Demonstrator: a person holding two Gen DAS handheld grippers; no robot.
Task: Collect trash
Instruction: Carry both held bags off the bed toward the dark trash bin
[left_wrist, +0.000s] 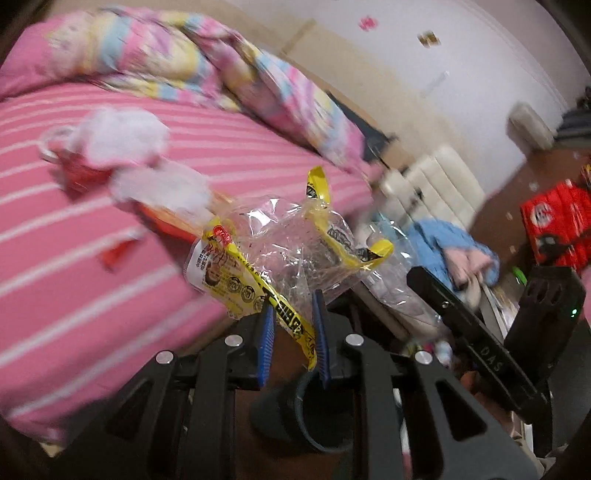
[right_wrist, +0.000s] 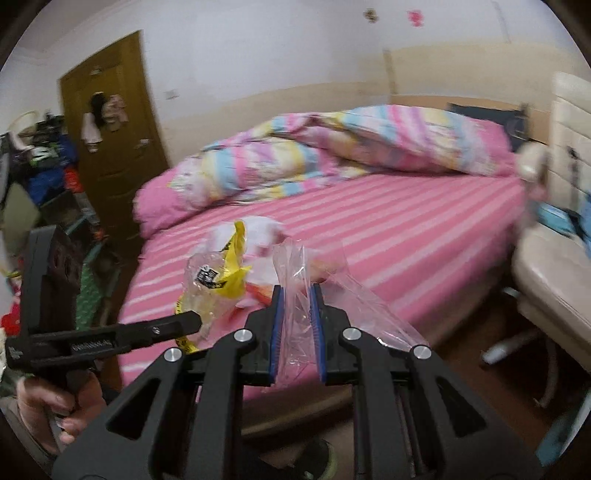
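Wrapper: yellow-and-clear snack wrapper (left_wrist: 280, 258) hangs above the pink striped bed (left_wrist: 92, 206), its yellow strip pinched between the fingers.
Left gripper (left_wrist: 293, 328): clamped on that strip.
Right gripper (right_wrist: 296, 325): closed on a clear plastic bag (right_wrist: 317, 273), just beside the wrapper.

The bed (right_wrist: 406, 229) wears a pink sheet with white stripes. A rumpled quilt (right_wrist: 332, 147) in pink, yellow and blue lies heaped along its far side. On the sheet lie crumpled white tissues (left_wrist: 122, 136), red wrapper scraps (left_wrist: 79, 171), a small red scrap (left_wrist: 116, 254) apart from them, and an orange packet (left_wrist: 166, 221).
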